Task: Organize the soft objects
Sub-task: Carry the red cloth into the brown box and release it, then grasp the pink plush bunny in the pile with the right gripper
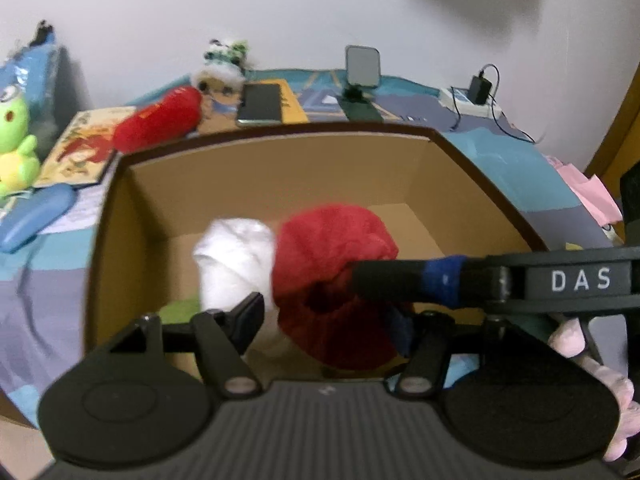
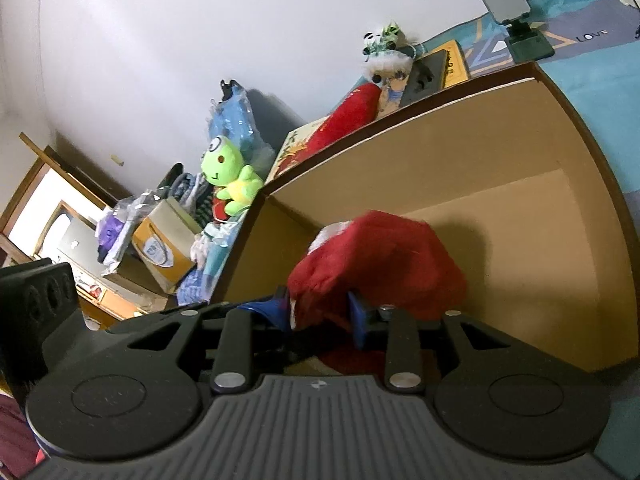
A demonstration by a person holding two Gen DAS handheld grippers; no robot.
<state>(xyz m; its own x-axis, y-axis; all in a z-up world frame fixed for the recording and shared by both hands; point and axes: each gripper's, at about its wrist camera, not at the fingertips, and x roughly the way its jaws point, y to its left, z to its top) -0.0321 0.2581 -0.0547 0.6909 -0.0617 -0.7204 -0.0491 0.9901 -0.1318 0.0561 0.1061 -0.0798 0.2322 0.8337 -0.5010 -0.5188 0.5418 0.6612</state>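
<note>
A red and white plush [image 1: 332,264] hangs over an open cardboard box [image 1: 280,160] on the bed. My right gripper [image 2: 320,312] is shut on the plush's red part [image 2: 380,256]; its finger reaches in from the right in the left wrist view [image 1: 400,276]. My left gripper [image 1: 324,320] is open, its left finger [image 1: 248,316] beside the white part and its right finger mostly hidden behind the red part. A green item [image 1: 180,308] lies in the box bottom. A red plush roll [image 1: 160,120] and a green frog plush [image 2: 228,172] lie outside the box.
On the bed behind the box are a phone [image 1: 260,104], a phone stand [image 1: 360,76], a small panda toy [image 1: 224,64], a book [image 1: 80,144] and a power strip with charger [image 1: 476,96]. Boxes and bags [image 2: 160,240] are piled at the left. A pink plush [image 1: 580,360] is at right.
</note>
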